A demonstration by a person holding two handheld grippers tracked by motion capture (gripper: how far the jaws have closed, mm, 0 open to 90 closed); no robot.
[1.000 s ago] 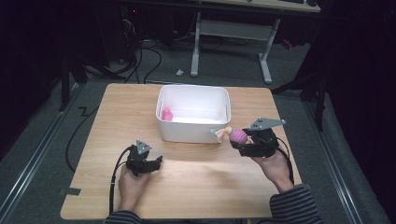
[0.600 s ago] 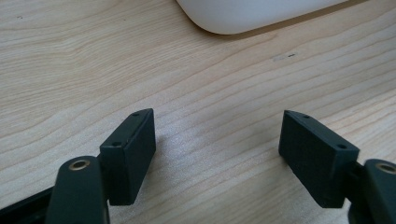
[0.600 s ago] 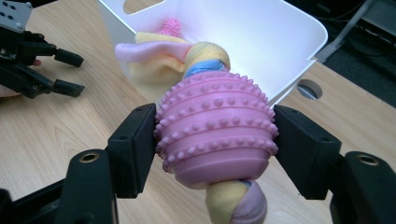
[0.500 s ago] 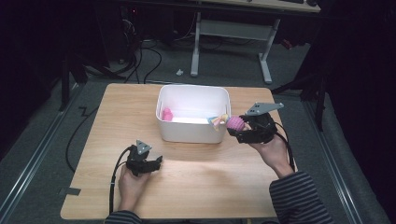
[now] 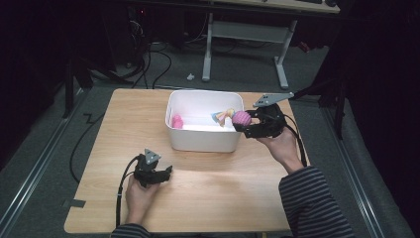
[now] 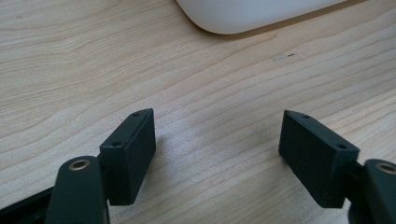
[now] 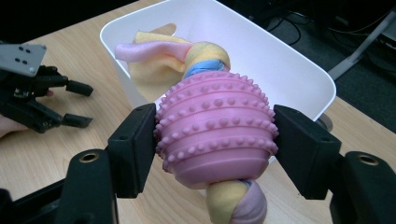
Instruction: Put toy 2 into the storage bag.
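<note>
right gripper [image 7: 215, 140] fingers clamp a pink studded rubber ball toy [image 5: 241, 118] with rope ends, over white plastic bin [image 5: 203, 141] rim at 3 o'clock; left gripper [image 6: 217, 140] fingers apart on woodgrain tabletop [image 5: 218, 188].

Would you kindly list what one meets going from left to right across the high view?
Left gripper, open on the wooden table → small pink toy in the white plastic bin → knobbly pink ball toy → right gripper.

A light wood table [image 5: 208, 198] is lit from above; the surroundings are kept dark. Grey floor [image 5: 44, 148] w/ black cables [image 5: 153, 62] is seen behind, plus a white-legged desk frame [image 5: 247, 34] at the back.
</note>
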